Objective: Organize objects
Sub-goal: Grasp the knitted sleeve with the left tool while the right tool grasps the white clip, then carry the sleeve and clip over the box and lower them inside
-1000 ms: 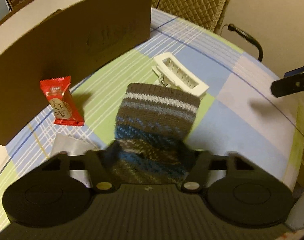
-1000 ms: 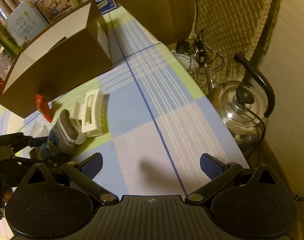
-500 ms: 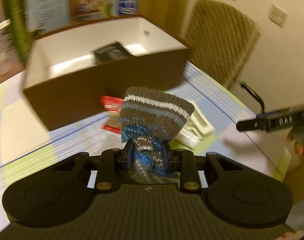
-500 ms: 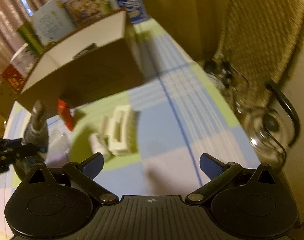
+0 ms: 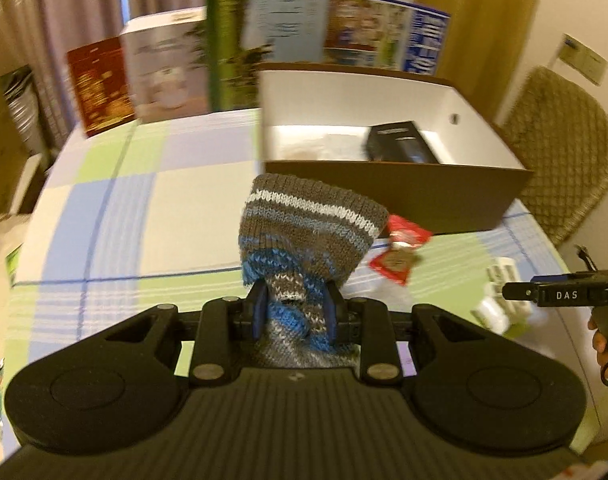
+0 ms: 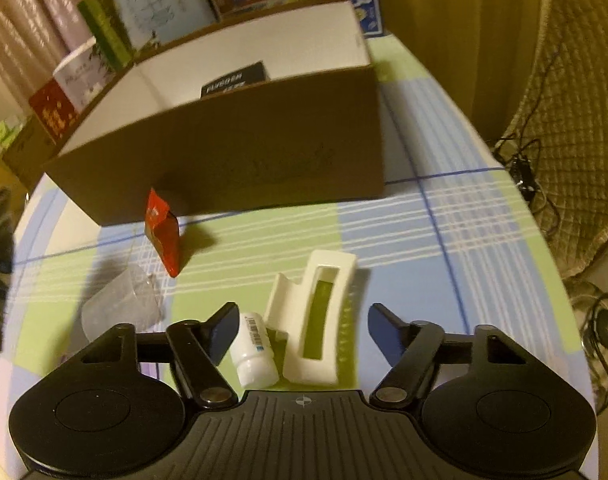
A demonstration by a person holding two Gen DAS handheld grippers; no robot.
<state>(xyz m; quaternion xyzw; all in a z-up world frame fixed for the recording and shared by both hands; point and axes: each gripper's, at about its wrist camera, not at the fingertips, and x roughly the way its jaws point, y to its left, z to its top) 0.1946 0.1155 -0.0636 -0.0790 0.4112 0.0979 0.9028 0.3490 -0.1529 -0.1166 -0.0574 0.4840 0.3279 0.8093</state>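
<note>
My left gripper (image 5: 294,306) is shut on a striped brown, blue and white knitted sock (image 5: 304,236), held up above the checked tablecloth in front of the brown box (image 5: 399,196). The box has a white inside and holds a black packet (image 5: 401,148). My right gripper (image 6: 304,330) stands open low over the table, with a white hair claw clip (image 6: 317,320) and a small white bottle (image 6: 254,350) lying between its fingers. A red snack packet (image 6: 164,236) lies by the box front (image 6: 240,160). In the left wrist view the right gripper (image 5: 559,294) shows at the right edge.
Several books (image 5: 264,36) stand behind the box at the table's far side. A clear plastic wrapper (image 6: 122,306) lies left of the right gripper. A quilted chair (image 6: 575,120), cables and a metal kettle (image 6: 599,324) are off the table's right edge.
My left gripper has closed on the sock and lifted it off the table, turning towards the box. My right gripper has come down over the clip and bottle.
</note>
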